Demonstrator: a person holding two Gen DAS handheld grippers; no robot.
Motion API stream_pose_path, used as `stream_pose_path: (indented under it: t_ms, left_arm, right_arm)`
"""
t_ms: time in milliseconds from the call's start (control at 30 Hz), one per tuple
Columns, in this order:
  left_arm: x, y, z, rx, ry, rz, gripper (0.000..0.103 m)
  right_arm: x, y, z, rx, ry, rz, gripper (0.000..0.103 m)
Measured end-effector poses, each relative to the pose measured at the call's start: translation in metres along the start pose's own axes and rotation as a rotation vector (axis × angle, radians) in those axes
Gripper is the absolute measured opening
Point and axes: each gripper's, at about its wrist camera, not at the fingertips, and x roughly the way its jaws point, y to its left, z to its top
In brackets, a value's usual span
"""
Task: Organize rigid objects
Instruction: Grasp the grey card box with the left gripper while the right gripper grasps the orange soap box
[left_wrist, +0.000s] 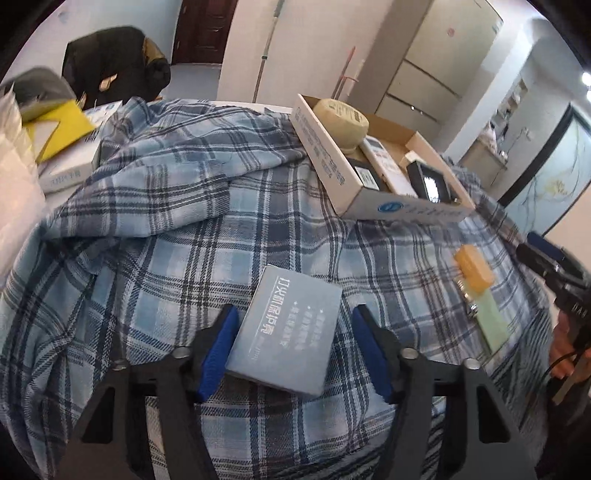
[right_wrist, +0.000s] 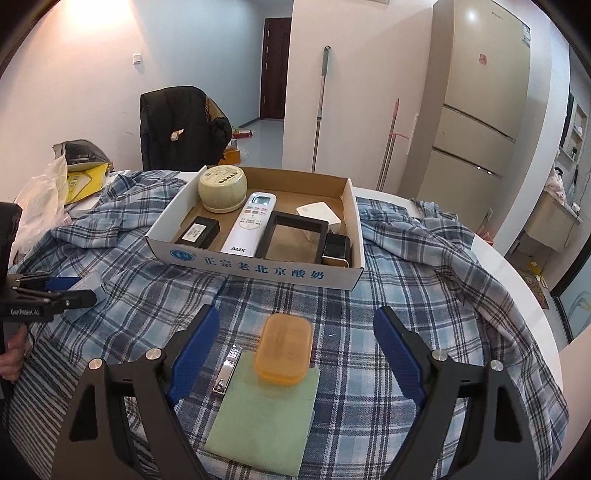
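Nearest to us lay a grey-blue booklet (left_wrist: 286, 334), flat on the plaid cloth (left_wrist: 166, 229) between the blue-padded fingers (left_wrist: 218, 350) of our left gripper (left_wrist: 293, 350). Those fingers stood apart on either side of it; the left pad sat right against its edge, though we could not tell whether it pressed, and the right pad stood clear.

Our right gripper (right_wrist: 295, 354) had its fingers (right_wrist: 400, 356) wide apart, touching nothing. Between them sat an orange soap case (right_wrist: 284, 349), resting on the far end of a pale green pad (right_wrist: 262, 417), with a metal nail clipper (right_wrist: 226, 371) just beside the pad's left edge.

Farther back on the cloth-covered desk (right_wrist: 517, 280) stood an open cardboard tray (right_wrist: 258, 271). It held a round cream jar (right_wrist: 221, 188), a white remote (right_wrist: 251, 223), a small black box (right_wrist: 197, 232), a black frame (right_wrist: 295, 238) and a white square piece (right_wrist: 319, 214).
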Motion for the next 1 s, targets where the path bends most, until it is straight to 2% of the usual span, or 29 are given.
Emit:
stream_pose_path:
  t_ms: [167, 433, 667, 767, 867, 1000]
  left_arm:
    - [-0.004, -0.006, 0.000, 0.029, -0.018, 0.062, 0.049]
    - [-0.043, -0.040, 0.004, 0.108, -0.126, 0.135, 0.049]
    - [-0.067, -0.078, 0.015, 0.098, -0.197, 0.119, 0.049]
    - [-0.071, -0.105, 0.019, 0.104, -0.216, 0.181, 0.049]
    - [-0.080, -0.127, 0.020, 0.119, -0.273, 0.148, 0.049]
    - [-0.078, -0.137, 0.020, 0.123, -0.345, 0.141, 0.049]
  right_arm:
    - [0.000, -0.003, 0.001, 0.015, 0.003, -0.001, 0.084]
    - [-0.007, -0.021, 0.007, 0.085, -0.024, -0.011, 0.084]
    - [-0.005, -0.031, 0.009, 0.123, -0.009, 0.008, 0.084]
    - [0.001, -0.031, 0.007, 0.124, 0.005, 0.014, 0.083]
    - [0.008, -0.029, 0.004, 0.121, 0.022, 0.051, 0.079]
    - [0.019, -0.020, 0.000, 0.096, 0.053, 0.086, 0.076]
